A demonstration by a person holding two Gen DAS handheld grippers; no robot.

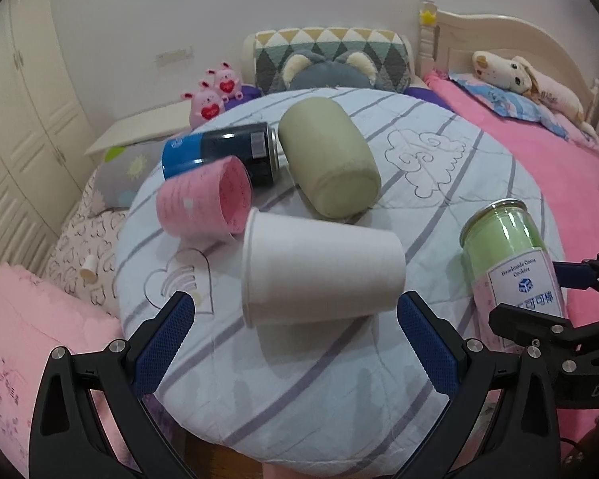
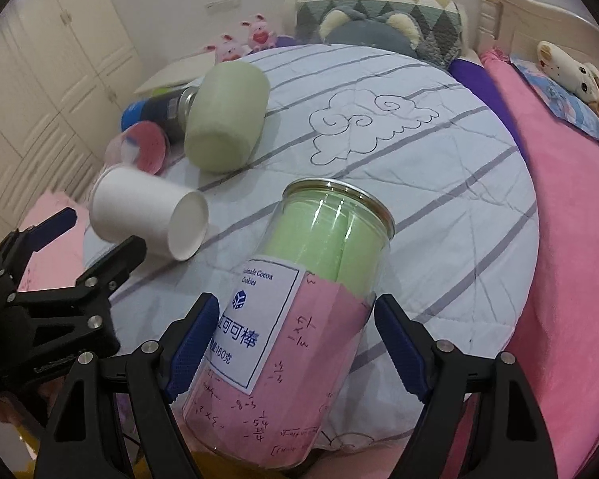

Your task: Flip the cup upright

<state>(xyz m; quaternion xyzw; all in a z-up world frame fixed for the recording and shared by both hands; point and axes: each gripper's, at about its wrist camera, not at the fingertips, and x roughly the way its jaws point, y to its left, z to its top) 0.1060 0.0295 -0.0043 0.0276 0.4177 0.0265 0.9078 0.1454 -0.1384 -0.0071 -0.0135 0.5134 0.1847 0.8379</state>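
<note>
A white paper cup [image 1: 319, 271] lies on its side on the round quilted table [image 1: 459, 183], rim to the left; in the right wrist view [image 2: 147, 215] its base faces the camera. My left gripper [image 1: 295, 331] is open just in front of it, one finger on each side, not touching. My right gripper [image 2: 291, 343] is closed around a clear jar [image 2: 299, 319] with green filling and a pink paper wrap, held tilted; the jar also shows in the left wrist view [image 1: 507, 263]. A pink cup [image 1: 203, 203], a green cup [image 1: 327, 159] and a blue can [image 1: 223, 151] also lie on their sides.
Plush toys [image 1: 215, 95] and a patterned cushion [image 1: 331, 56] sit behind the table. A pink bed [image 1: 539, 151] is to the right, pink bedding [image 1: 28, 339] to the left. The table edge is close below the grippers.
</note>
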